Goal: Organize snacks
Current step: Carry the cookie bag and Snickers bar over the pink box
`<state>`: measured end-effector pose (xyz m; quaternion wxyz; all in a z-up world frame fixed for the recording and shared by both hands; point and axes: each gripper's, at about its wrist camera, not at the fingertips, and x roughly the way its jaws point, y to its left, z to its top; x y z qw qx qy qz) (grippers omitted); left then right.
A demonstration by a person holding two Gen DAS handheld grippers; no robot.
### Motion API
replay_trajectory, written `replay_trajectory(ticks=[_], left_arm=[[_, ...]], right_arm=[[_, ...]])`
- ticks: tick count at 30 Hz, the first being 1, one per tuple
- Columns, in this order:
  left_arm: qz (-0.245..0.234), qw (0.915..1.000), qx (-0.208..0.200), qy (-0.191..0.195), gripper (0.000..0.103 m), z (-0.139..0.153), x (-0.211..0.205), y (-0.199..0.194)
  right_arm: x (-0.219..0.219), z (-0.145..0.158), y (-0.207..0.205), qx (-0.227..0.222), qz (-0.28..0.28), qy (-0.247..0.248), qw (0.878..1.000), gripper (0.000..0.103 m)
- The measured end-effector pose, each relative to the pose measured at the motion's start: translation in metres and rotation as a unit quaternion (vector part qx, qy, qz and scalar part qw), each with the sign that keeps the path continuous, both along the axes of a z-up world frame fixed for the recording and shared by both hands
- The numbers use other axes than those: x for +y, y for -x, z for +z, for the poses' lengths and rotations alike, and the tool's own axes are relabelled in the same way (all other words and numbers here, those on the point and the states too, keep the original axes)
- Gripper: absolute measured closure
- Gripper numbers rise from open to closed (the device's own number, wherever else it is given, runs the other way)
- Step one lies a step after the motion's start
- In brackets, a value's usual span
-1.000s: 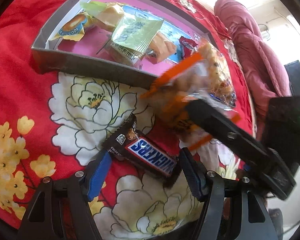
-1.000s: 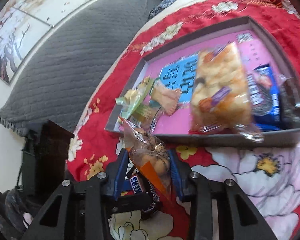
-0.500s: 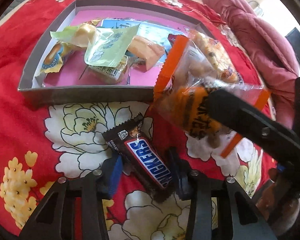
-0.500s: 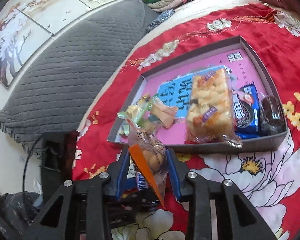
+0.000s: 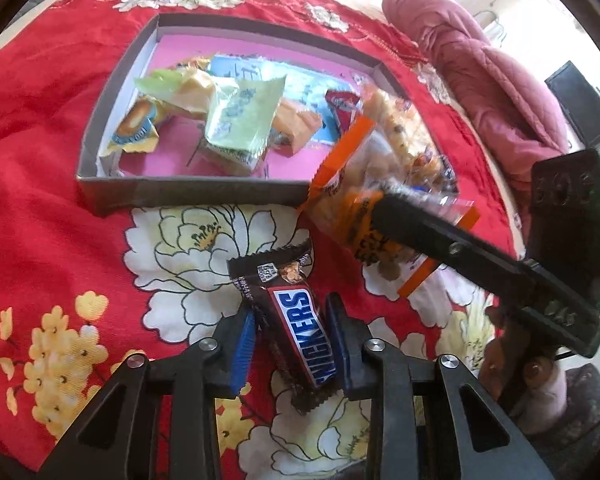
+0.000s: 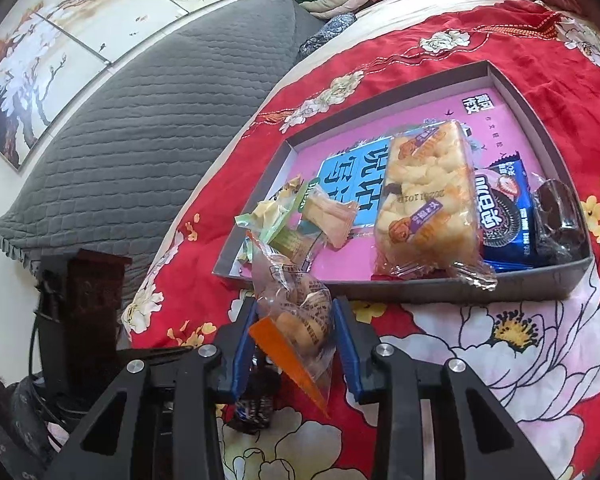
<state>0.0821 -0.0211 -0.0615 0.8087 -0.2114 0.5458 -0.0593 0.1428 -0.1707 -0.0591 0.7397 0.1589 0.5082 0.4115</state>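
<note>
Both hand-held grippers closing on snacks beside the box.
The left hand-held gripper (image 5: 290, 338) is now clamping the Snickers bar (image 5: 296, 328), lying on the red cloth (image 5: 40, 184); earlier its pads stood apart. The right hand-held gripper (image 6: 294, 342) is still gripping the orange-edged bag (image 6: 294, 312) near the box (image 6: 440, 288).

Snickers bar (image 5: 296, 320) lies before the tray (image 5: 188, 196).

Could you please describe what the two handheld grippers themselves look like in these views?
Both the left gripper and the right gripper have matte black angular frames with triangular cut-outs, silver round screw heads, and blue ribbed pads lining the jaws. From the left view, the right gripper's black body shows a small green light; a thin black cable trails below it.
</note>
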Motion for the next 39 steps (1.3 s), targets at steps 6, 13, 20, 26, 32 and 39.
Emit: replay_trajectory(ticks=[6,13,20,26,32,39], left_arm=[[0.007,0.9998,-0.017,0.000,0.074,0.013,0.008,0.004],[0.016,0.9990,-0.043,-0.002,0.074,0.030,0.016,0.005],[0.030,0.9974,-0.065,-0.004,0.074,0.044,0.026,-0.003],[0.041,0.9959,-0.080,-0.009,0.074,0.051,0.033,-0.016],[0.049,0.9943,-0.093,-0.014,0.074,0.057,0.039,-0.028],[0.056,0.9935,-0.097,-0.020,0.074,0.054,0.048,-0.043]], right_arm=[[0.002,0.001,0.001,0.004,-0.002,-0.003,1.000,0.066],[-0.006,0.012,-0.001,0.011,-0.019,-0.035,0.999,0.066],[-0.009,0.028,-0.007,-0.005,-0.039,-0.049,0.998,0.066],[-0.010,0.036,-0.017,-0.011,-0.059,-0.051,0.997,0.066],[-0.007,0.045,-0.023,-0.025,-0.072,-0.045,0.996,0.066],[-0.004,0.047,-0.032,-0.032,-0.092,-0.038,0.995,0.066]])
